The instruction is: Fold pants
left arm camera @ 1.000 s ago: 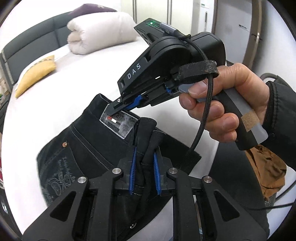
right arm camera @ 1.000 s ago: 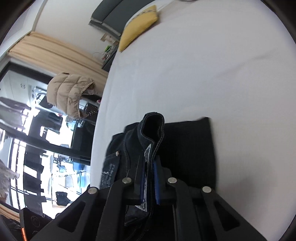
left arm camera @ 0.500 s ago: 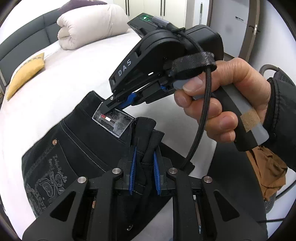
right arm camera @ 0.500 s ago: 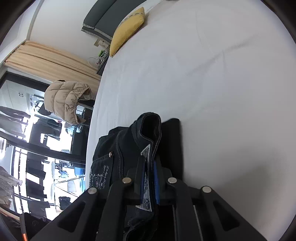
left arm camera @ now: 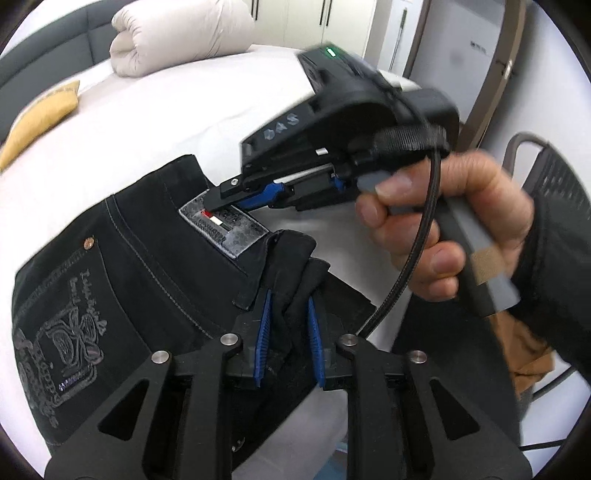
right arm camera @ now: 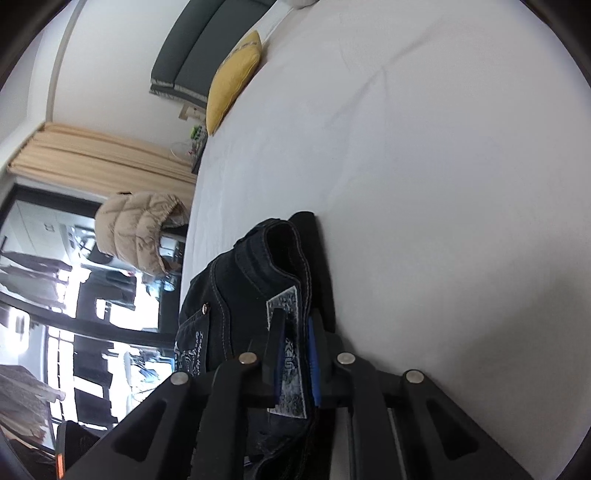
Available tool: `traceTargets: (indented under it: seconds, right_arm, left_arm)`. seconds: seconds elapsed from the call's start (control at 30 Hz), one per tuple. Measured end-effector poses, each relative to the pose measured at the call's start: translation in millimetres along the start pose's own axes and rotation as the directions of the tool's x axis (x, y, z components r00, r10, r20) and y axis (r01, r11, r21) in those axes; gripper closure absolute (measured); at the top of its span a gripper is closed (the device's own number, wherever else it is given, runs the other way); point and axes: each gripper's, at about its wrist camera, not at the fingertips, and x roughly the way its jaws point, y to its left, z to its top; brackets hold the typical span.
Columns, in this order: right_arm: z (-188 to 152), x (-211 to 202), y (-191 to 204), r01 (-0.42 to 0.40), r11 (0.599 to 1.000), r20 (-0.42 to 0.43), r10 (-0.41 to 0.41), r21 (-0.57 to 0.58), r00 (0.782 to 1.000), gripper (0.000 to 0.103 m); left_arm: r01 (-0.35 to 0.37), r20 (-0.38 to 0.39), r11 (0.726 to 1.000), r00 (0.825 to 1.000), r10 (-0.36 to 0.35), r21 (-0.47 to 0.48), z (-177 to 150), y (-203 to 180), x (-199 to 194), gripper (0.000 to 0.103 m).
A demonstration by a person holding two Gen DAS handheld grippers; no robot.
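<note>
I have the black pants (left arm camera: 122, 280) lying on the white bed (left arm camera: 155, 133), already doubled over, with the waistband end lifted toward both cameras. My left gripper (left arm camera: 287, 334) is pressed onto a bunched ridge of dark fabric at about 6 o'clock in its own view, the blue pads (left arm camera: 263, 332) squeezing the cloth from both sides; I hold it there, I judge, so this corner of the waist comes along level with the other one. At 1 o'clock in that view my right gripper (left arm camera: 229, 194) reaches in from the person's right hand (left arm camera: 447, 236), its tips clamped on the waistband right at the grey brand patch (left arm camera: 225, 229). The right wrist view confirms it: the right gripper's jaws are closed on the patch and the stitched band edge at 6 o'clock, with the waistband standing up as a curled lip beyond them at 12 o'clock. Taking both ends of the waist like this keeps the edge taut and straight, which I think is what a clean fold needs. The embroidered back pocket (left arm camera: 59, 332) faces up at 8 o'clock in the left view, so the seat side is outward. A rolled cream duvet (left arm camera: 177, 33) and a yellow pillow (left arm camera: 40, 122) sit well apart at the head of the bed, leaving bare sheet ahead of the pants. My guess is the next move carries the waist across the legs; the risk is the thick denim slipping out of one pinch.
</note>
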Motion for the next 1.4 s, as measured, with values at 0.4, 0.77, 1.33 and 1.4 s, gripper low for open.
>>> traceTargets:
  seconds: [0.4, 0.77, 1.33, 1.4]
  right_arm:
    - [-2.9, -43.4, 30.6, -0.075, 0.997, 0.028, 0.075, -0.024, 0.997, 0.083]
    - [25.7, 51.9, 44.6, -0.119, 0.992, -0.202, 0.107, -0.048, 0.974, 0.102]
    - [-24.6, 19.1, 20.4, -0.113, 0.993, -0.223, 0.106, -0.023, 0.969, 0.103]
    - [-32.0, 11.9, 16.7, -0.126, 0.992, -0.214, 0.121, -0.007, 0.969, 0.103]
  left_arm:
    - [0.394, 0.229, 0.841, 0.916, -0.328, -0.371, -17.3, 184.0, -79.1, 0.084]
    - [0.581, 0.377, 0.532, 0.810, -0.449, -0.615, -56.6, 318.7, 10.2, 0.085]
    - [0.624, 0.378, 0.566, 0.780, -0.499, -0.540, -107.2, 266.8, -1.7, 0.088]
    - [0.600, 0.357, 0.595, 0.798, -0.485, -0.534, -108.1, 266.4, -1.8, 0.088]
